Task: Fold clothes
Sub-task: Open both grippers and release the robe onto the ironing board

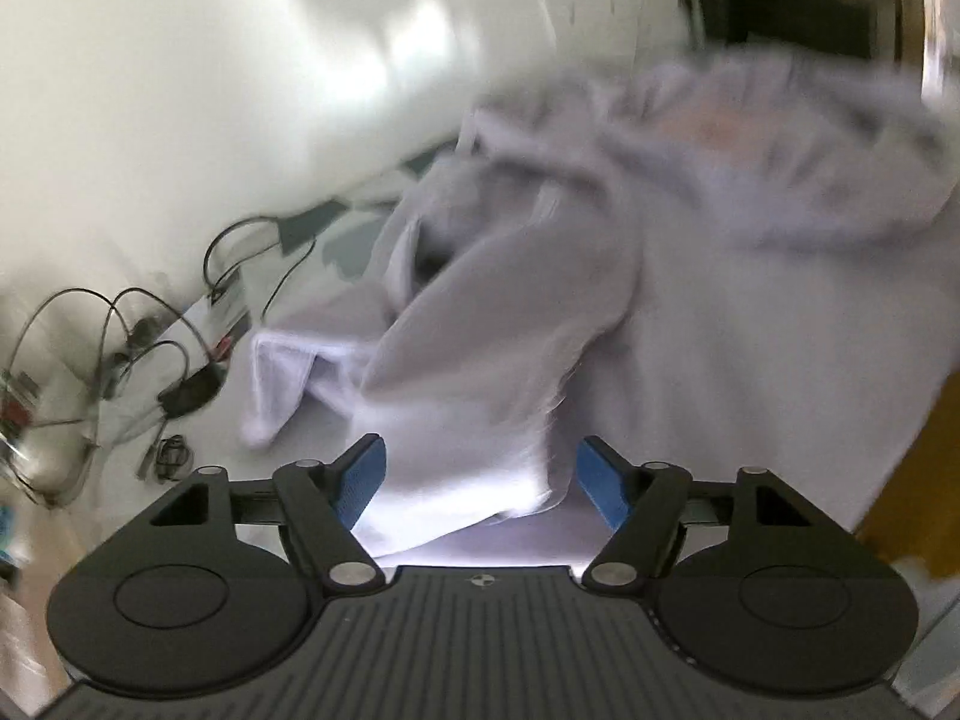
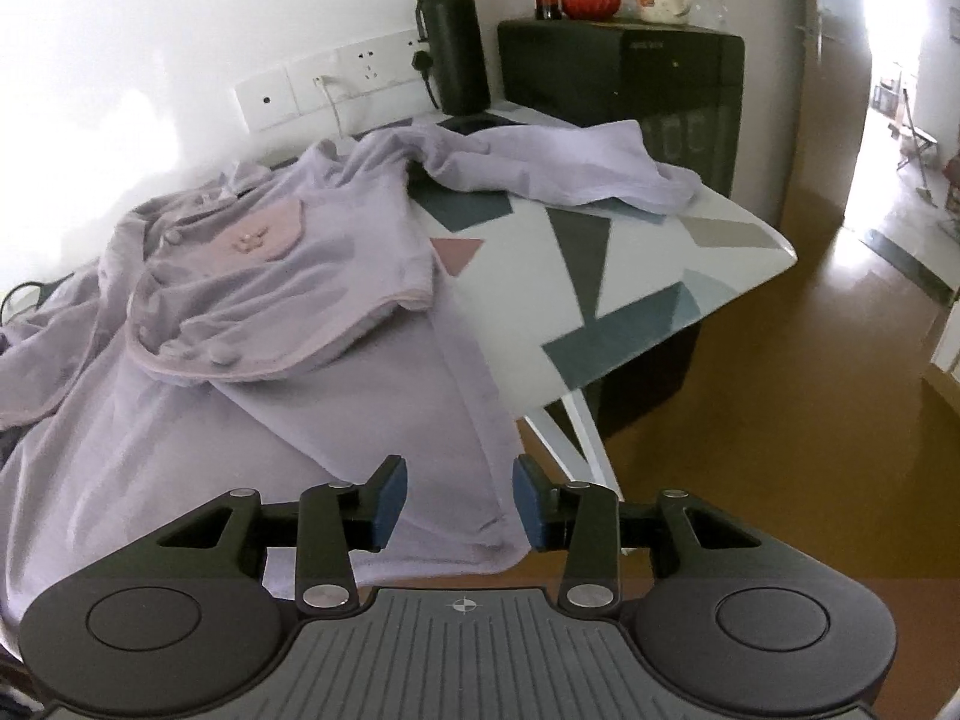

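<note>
A lilac button-up shirt (image 2: 336, 252) with a pink chest pocket lies rumpled on a white table with a geometric pattern (image 2: 648, 276). One sleeve stretches toward the table's far right corner and the hem hangs over the near edge. My right gripper (image 2: 459, 504) is open, its blue pads on either side of the hanging hem corner. In the blurred left wrist view the same shirt (image 1: 600, 276) fills the middle, with a cuff at the left. My left gripper (image 1: 480, 480) is open with a fold of cloth between its pads.
A black bottle (image 2: 454, 42) stands at the table's back by wall sockets (image 2: 336, 84). A black cabinet (image 2: 624, 72) behind holds a red vase and a mug. Tangled cables and small devices (image 1: 150, 372) lie on the table left of the shirt. Brown floor (image 2: 810, 360) lies to the right.
</note>
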Tool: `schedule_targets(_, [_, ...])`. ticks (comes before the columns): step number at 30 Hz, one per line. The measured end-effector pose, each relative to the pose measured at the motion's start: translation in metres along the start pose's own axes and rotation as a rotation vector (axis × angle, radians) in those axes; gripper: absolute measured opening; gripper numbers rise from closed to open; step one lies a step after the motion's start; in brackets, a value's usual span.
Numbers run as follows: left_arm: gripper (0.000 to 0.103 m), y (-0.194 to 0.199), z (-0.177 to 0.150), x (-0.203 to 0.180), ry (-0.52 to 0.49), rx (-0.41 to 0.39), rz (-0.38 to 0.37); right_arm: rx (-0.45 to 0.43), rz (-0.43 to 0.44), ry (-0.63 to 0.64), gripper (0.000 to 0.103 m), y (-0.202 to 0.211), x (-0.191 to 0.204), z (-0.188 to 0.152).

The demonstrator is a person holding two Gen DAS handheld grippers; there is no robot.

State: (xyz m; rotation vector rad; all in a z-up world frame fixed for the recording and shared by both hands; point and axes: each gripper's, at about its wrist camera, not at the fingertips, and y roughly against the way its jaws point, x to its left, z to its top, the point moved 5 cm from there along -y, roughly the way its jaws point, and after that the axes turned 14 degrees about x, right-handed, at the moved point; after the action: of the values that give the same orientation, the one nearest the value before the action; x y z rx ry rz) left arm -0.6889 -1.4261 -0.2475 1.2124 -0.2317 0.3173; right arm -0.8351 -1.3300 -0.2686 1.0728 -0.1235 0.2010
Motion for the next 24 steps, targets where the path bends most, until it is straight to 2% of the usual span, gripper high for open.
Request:
schedule_targets(1, [0.073,-0.01,-0.002,0.004,0.02,0.027,-0.011,-0.005,0.003,-0.003,0.037,0.001,0.001,0.0])
schedule_targets(4, [0.073,-0.032,-0.01,0.015,0.191,0.07,-0.144,-0.018,0.008,-0.009,0.037,0.003,0.003,-0.002])
schedule_targets(6, [0.074,-0.035,-0.014,0.015,0.246,0.023,-0.259,-0.016,0.004,-0.012,0.037,0.003,0.002,-0.005])
schedule_targets(7, [0.08,-0.035,-0.016,0.014,0.249,-0.004,-0.301,-0.011,-0.001,-0.013,0.037,0.002,0.001,-0.006])
schedule_targets(8, [0.086,-0.037,-0.015,0.01,0.251,-0.011,-0.316,-0.005,-0.005,-0.014,0.037,0.001,0.0,-0.008])
schedule_targets(9, [0.088,-0.041,-0.014,0.007,0.253,-0.012,-0.324,0.001,-0.01,-0.017,0.037,0.0,-0.001,-0.009])
schedule_targets(13, [0.085,-0.058,-0.008,-0.001,0.275,0.046,-0.247,0.013,-0.003,-0.041,0.037,-0.003,-0.002,-0.009])
schedule_targets(22, [0.086,-0.06,-0.008,-0.002,0.29,0.049,-0.196,0.019,0.003,0.011,0.039,-0.009,0.013,-0.007])
schedule_targets(24, [0.086,-0.058,-0.011,0.0,0.296,0.056,-0.113,0.032,0.011,0.013,0.039,-0.013,0.017,-0.005])
